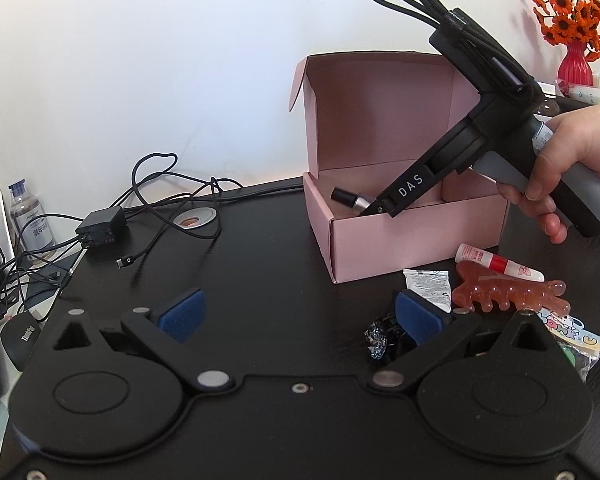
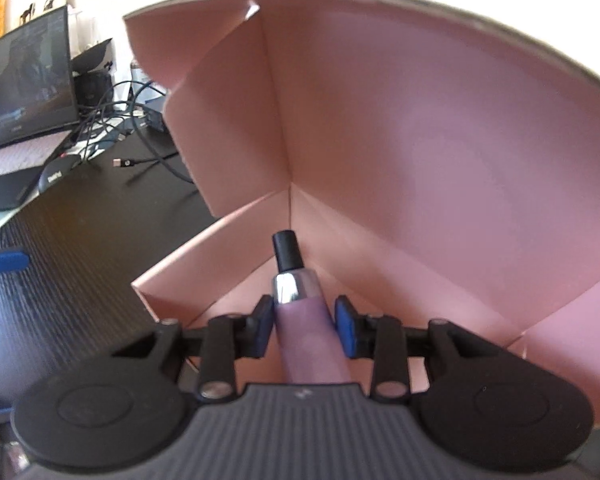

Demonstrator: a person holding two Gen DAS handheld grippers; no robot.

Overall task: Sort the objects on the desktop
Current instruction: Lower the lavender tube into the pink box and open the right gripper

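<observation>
My right hand-held gripper (image 2: 305, 326), marked "DAS", loosely brackets a lilac tube (image 2: 312, 340) inside the pink box (image 2: 440, 140); my left hand-held gripper (image 1: 300, 312), lower centre, gapes over bare surface (image 1: 260, 264).

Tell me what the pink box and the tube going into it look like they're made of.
Pink box: matte cardboard, judging by its folded creases and raw edges. Tube: likely soft lilac plastic, with a shiny metallic collar and black cap.
</observation>
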